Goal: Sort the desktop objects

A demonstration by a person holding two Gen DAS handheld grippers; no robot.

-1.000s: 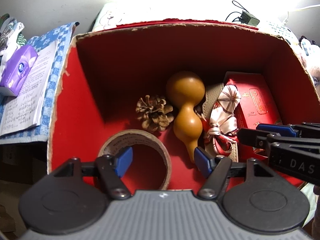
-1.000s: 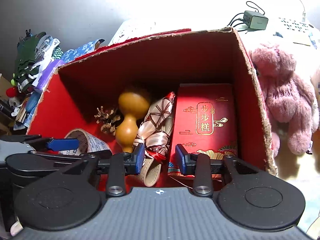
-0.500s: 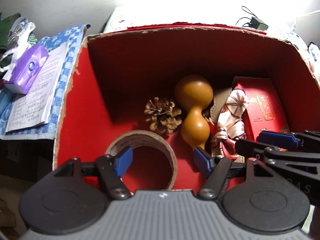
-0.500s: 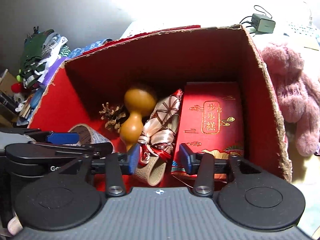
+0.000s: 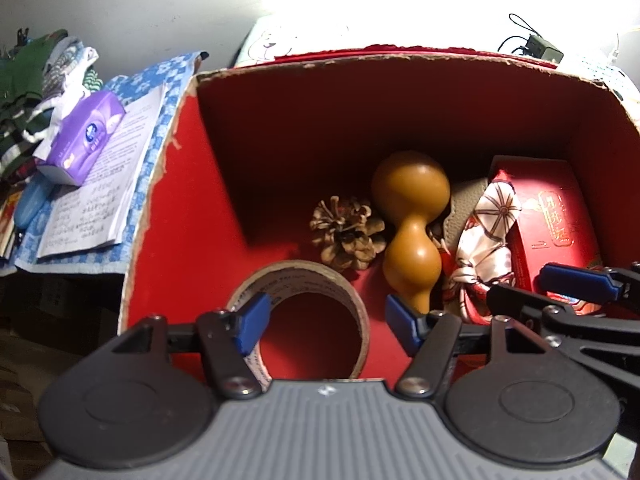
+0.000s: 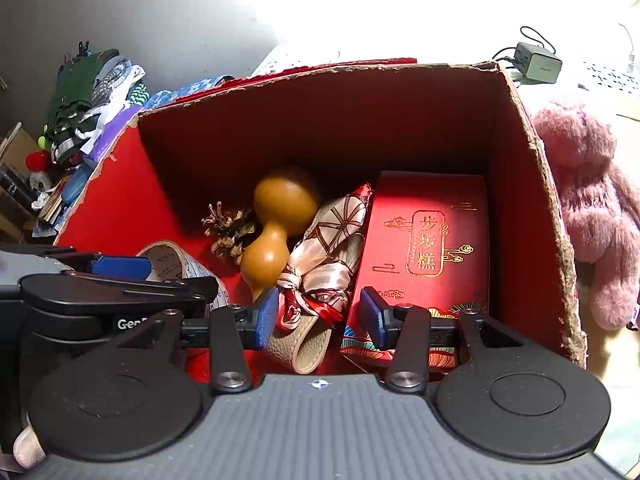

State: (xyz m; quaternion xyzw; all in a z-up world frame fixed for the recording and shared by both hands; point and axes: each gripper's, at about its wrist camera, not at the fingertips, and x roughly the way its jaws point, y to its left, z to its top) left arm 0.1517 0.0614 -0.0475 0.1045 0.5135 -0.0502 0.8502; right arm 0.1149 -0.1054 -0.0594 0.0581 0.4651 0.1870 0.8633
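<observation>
You held both grippers, left (image 5: pixel 324 318) and right (image 6: pixel 318 316), fingers apart, empty, over the red box (image 6: pixel 524 216); tape roll (image 5: pixel 304 280) at left's 12 o'clock.

Red box (image 6: pixel 524 216) beside pink plush (image 6: pixel 596 200)

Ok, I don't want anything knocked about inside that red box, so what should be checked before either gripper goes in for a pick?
1. Left gripper open and holding nothing: ok.
2. Right gripper open and holding nothing: ok.
3. Tape roll free to grasp, standing apart from the pine cone: ok.
4. Gourd clear of its neighbours: not ok, it lies against the patterned scarf.
5. Slipper free to lift: not ok, the scarf lies over it.
6. The two grippers clear of each other: cannot tell, they sit close together side by side.
</observation>
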